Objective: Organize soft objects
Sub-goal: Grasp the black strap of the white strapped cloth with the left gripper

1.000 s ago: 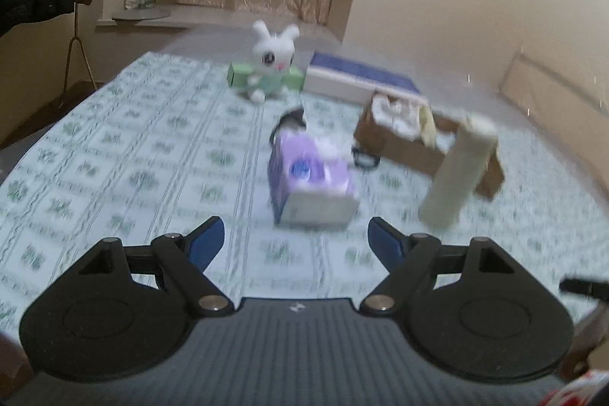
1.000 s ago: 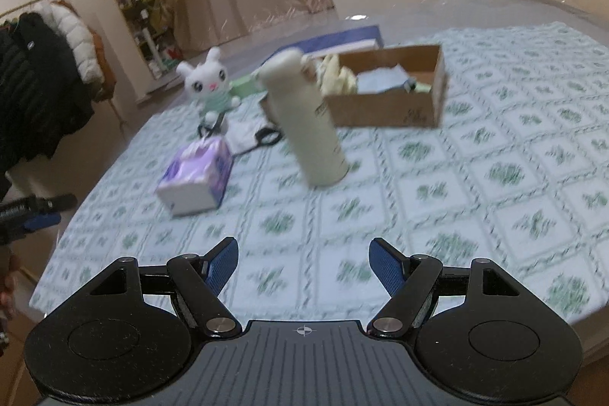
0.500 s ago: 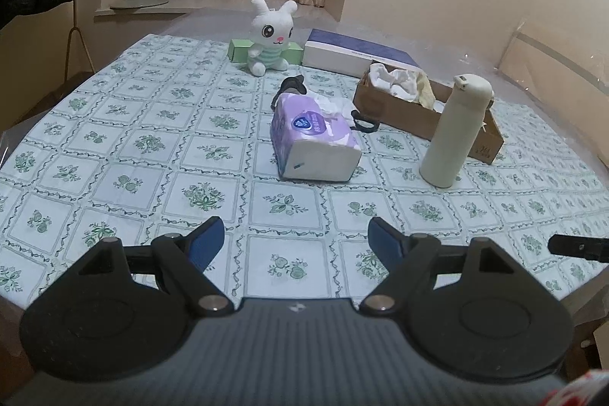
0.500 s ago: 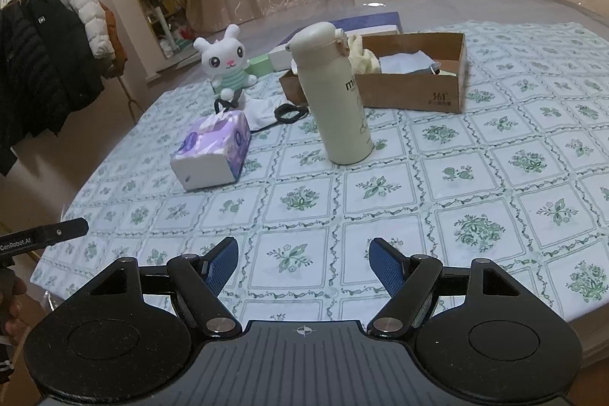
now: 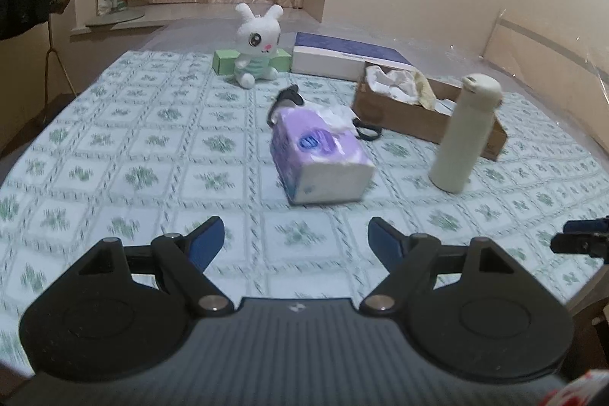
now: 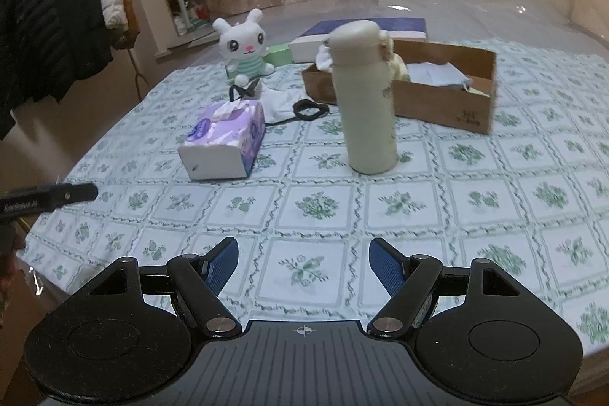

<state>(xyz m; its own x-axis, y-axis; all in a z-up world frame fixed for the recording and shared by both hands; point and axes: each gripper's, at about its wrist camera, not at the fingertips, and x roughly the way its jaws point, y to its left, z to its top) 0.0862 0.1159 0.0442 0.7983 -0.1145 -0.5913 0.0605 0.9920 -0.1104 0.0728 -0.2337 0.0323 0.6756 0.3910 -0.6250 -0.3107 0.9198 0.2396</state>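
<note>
**A:** anyone make out what's in the cardboard box (image 6: 445,101)? From the left view a cream bottle (image 5: 462,136) stands in front of it and covers part of the near wall. I only see crumpled white and yellowish cloth (image 5: 396,82) poking out at one end, and something pale blue from the right view, kinda blurry.

**B:** same here. There's also white fabric with black loops (image 6: 293,103) lying flat behind the purple tissue pack (image 6: 224,139), half hidden by it.

**A:** and the plush rabbit (image 6: 245,48)?

**B:** sitting upright at the far side of the table (image 6: 475,200), white with a green striped body, green box (image 5: 224,60) right behind it. Both the left hand-held gripper (image 5: 295,240) and right hand-held gripper (image 6: 303,255) are spread wide, nothing between the blue pads, low over the table's near edge.
</note>
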